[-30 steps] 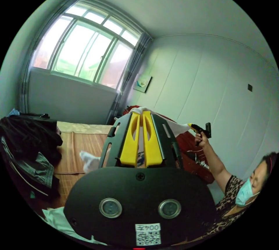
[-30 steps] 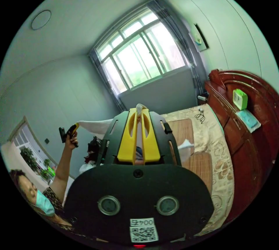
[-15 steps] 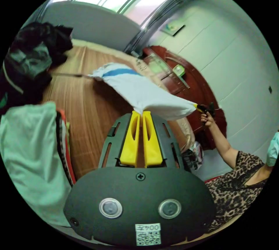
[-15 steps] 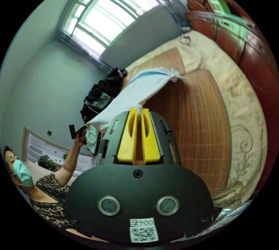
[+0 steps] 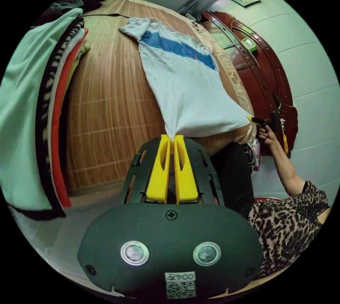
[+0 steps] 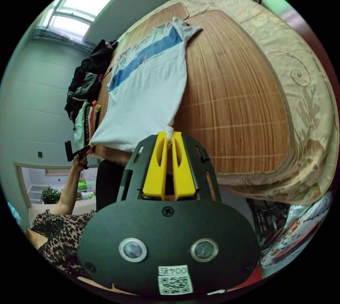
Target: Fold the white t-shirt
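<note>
The white t-shirt (image 5: pixel 184 81) with a blue chest stripe lies spread on the bamboo mat, collar end far from me. My left gripper (image 5: pixel 172 138) is shut on one hem corner. The right gripper (image 5: pixel 255 120) shows in the left gripper view at the right, held in a hand, pinching the other hem corner. In the right gripper view the t-shirt (image 6: pixel 145 84) stretches away from my right gripper (image 6: pixel 169 135), which is shut on its hem corner. The left gripper (image 6: pixel 85 149) appears there at the far left, gripping the opposite corner. The hem is pulled taut between them.
A bamboo mat (image 5: pixel 106 105) covers the bed (image 6: pixel 301 81). A stack of folded clothes (image 5: pixel 35 105) sits at the mat's left edge, with dark garments (image 6: pixel 88 70) heaped beyond it. A red wooden headboard (image 5: pixel 262 77) stands at the far side. The person's body (image 5: pixel 287 219) is at the bed's foot.
Both grippers have swung down from overhead, carrying the shirt. It was hanging in the air and now lies flat on the mat, hem corners still held.
</note>
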Demonstrator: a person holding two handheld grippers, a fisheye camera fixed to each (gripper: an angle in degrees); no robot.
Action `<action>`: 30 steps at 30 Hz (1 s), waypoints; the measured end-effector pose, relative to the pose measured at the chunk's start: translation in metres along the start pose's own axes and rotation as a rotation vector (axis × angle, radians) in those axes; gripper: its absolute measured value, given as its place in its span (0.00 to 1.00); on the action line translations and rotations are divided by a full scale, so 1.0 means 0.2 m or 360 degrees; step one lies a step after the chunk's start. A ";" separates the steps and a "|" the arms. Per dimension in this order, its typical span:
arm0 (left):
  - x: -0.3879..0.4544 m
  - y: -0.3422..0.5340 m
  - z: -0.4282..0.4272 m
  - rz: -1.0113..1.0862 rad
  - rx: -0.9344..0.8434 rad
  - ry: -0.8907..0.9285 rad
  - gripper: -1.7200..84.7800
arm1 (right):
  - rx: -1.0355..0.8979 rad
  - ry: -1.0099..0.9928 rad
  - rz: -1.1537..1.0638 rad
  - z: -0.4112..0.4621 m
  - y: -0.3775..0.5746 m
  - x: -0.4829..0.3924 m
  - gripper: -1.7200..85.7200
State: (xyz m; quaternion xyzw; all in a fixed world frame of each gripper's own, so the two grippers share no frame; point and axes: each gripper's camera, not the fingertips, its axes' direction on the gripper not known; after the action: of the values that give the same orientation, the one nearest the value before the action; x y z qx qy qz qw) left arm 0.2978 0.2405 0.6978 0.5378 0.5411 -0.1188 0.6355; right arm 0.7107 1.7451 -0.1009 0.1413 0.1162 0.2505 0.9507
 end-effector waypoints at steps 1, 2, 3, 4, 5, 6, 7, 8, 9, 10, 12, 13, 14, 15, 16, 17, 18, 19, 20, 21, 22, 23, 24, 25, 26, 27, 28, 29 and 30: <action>0.02 0.12 0.00 0.0009 -0.0022 -0.0002 0.04 | 0.0011 -0.0034 0.0016 -0.01 0.05 0.01 0.05; 0.03 0.23 -0.01 0.0015 -0.0035 -0.0010 0.04 | 0.0018 -0.0046 0.0027 -0.02 0.08 0.02 0.05; 0.04 0.29 -0.02 0.0018 -0.0037 -0.0015 0.04 | 0.0030 -0.0067 0.0039 -0.03 0.13 0.02 0.05; 0.05 0.41 -0.03 0.0013 -0.0037 -0.0016 0.04 | 0.0038 -0.0082 0.0048 -0.03 0.19 0.03 0.05; 0.06 0.53 -0.04 0.0007 -0.0044 -0.0009 0.04 | 0.0043 -0.0086 0.0052 -0.04 0.21 0.03 0.05; 0.06 0.58 -0.04 0.0007 -0.0051 -0.0010 0.04 | 0.0045 -0.0098 0.0063 -0.04 0.26 0.03 0.05; 0.08 0.70 -0.05 0.0015 -0.0060 -0.0020 0.04 | 0.0044 -0.0115 0.0074 -0.04 0.31 0.03 0.05; 0.09 0.80 -0.07 0.0024 -0.0063 -0.0032 0.04 | 0.0046 -0.0123 0.0079 -0.04 0.33 0.03 0.05; 0.10 0.90 -0.07 0.0022 -0.0074 -0.0040 0.04 | 0.0053 -0.0133 0.0085 -0.04 0.38 0.03 0.05; 0.10 0.95 -0.08 0.0020 -0.0081 -0.0043 0.04 | 0.0055 -0.0137 0.0091 -0.05 0.41 0.03 0.05; 0.12 1.09 -0.09 0.0027 -0.0083 -0.0043 0.04 | 0.0068 -0.0151 0.0099 -0.05 0.46 0.02 0.05; 0.13 1.17 -0.10 0.0026 -0.0082 -0.0036 0.04 | 0.0088 -0.0169 0.0102 -0.06 0.49 0.01 0.05; 0.13 1.25 -0.10 0.0023 -0.0083 -0.0031 0.04 | 0.0098 -0.0176 0.0103 -0.06 0.50 0.01 0.05; 0.14 1.33 -0.10 0.0032 -0.0080 -0.0032 0.04 | 0.0109 -0.0175 0.0104 -0.06 0.52 0.00 0.05; 0.15 1.37 -0.10 0.0048 -0.0072 -0.0034 0.04 | 0.0096 -0.0156 0.0106 -0.05 0.53 0.00 0.06; 0.16 1.44 -0.10 0.0071 -0.0067 -0.0047 0.04 | 0.0080 -0.0143 0.0115 -0.04 0.53 0.01 0.06; 0.16 1.48 -0.10 0.0072 -0.0072 -0.0053 0.04 | 0.0052 -0.0134 0.0149 -0.01 0.54 0.02 0.06; 0.16 1.55 -0.11 0.0079 -0.0077 -0.0045 0.04 | 0.0037 -0.0144 0.0183 0.01 0.55 0.03 0.06; 0.16 1.63 -0.13 0.0070 -0.0065 -0.0048 0.04 | 0.0034 -0.0142 0.0199 0.02 0.56 0.03 0.07; 0.16 1.72 -0.18 0.0051 -0.0037 -0.0063 0.04 | 0.0037 -0.0107 0.0226 0.02 0.57 0.03 0.07; 0.16 1.77 -0.21 0.0039 -0.0020 -0.0072 0.04 | 0.0052 -0.0043 0.0243 0.01 0.59 0.01 0.07; 0.14 1.87 -0.27 0.0007 0.0024 -0.0095 0.03 | 0.0064 -0.0010 0.0251 0.00 0.59 0.01 0.07; 0.14 1.92 -0.31 -0.0014 0.0050 -0.0113 0.03 | 0.0096 0.0052 0.0258 -0.03 0.61 -0.01 0.07; 0.12 2.03 -0.39 -0.0053 0.0107 -0.0169 0.03 | 0.0134 0.0115 0.0252 -0.06 0.63 -0.04 0.07; 0.13 2.13 -0.47 -0.0078 0.0175 -0.0244 0.03 | 0.0156 0.0150 0.0243 -0.08 0.64 -0.06 0.07; 0.14 2.17 -0.51 -0.0082 0.0209 -0.0282 0.03 | 0.0198 0.0222 0.0209 -0.11 0.65 -0.11 0.06; 0.18 2.25 -0.59 -0.0070 0.0270 -0.0357 0.03 | 0.0231 0.0288 0.0159 -0.14 0.65 -0.17 0.06; 0.24 2.30 -0.65 -0.0042 0.0329 -0.0431 0.03 | 0.0244 0.0320 0.0128 -0.15 0.64 -0.20 0.05; 0.28 2.32 -0.67 -0.0020 0.0353 -0.0460 0.03 | 0.0259 0.0372 0.0065 -0.15 0.63 -0.27 0.04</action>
State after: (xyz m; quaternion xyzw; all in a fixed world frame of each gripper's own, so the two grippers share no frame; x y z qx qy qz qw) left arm 0.5848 0.5558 0.9313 0.5785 0.4311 -0.2578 0.6427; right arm 0.5995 1.8290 -0.0802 0.1902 0.2432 0.2741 0.9108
